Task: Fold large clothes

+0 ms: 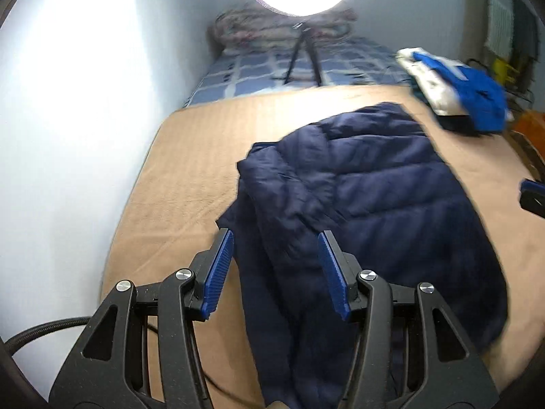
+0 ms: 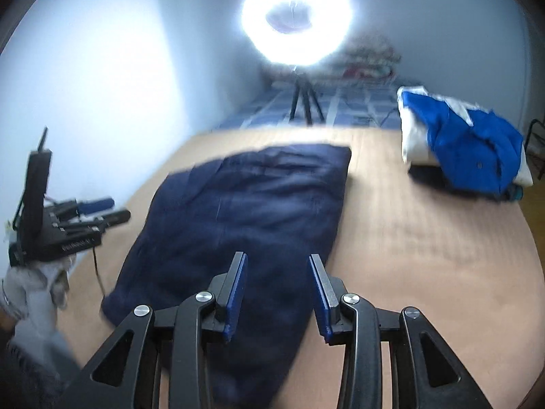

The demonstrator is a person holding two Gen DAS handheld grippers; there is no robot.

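A dark navy quilted jacket (image 1: 368,204) lies folded lengthwise on a tan blanket (image 1: 190,170); it also shows in the right wrist view (image 2: 238,211). My left gripper (image 1: 276,238) is open and empty, hovering over the jacket's near left edge. My right gripper (image 2: 277,262) is open and empty, above the jacket's near right part. The left gripper also shows at the left of the right wrist view (image 2: 105,209), held by a gloved hand. A bit of the right gripper shows at the right edge of the left wrist view (image 1: 533,194).
A pile of bright blue and white clothes (image 1: 456,85) lies at the far right of the bed, also in the right wrist view (image 2: 466,143). A ring light on a tripod (image 2: 296,20) stands on the checked bedding (image 1: 259,71) behind. A white wall (image 1: 68,136) runs along the left.
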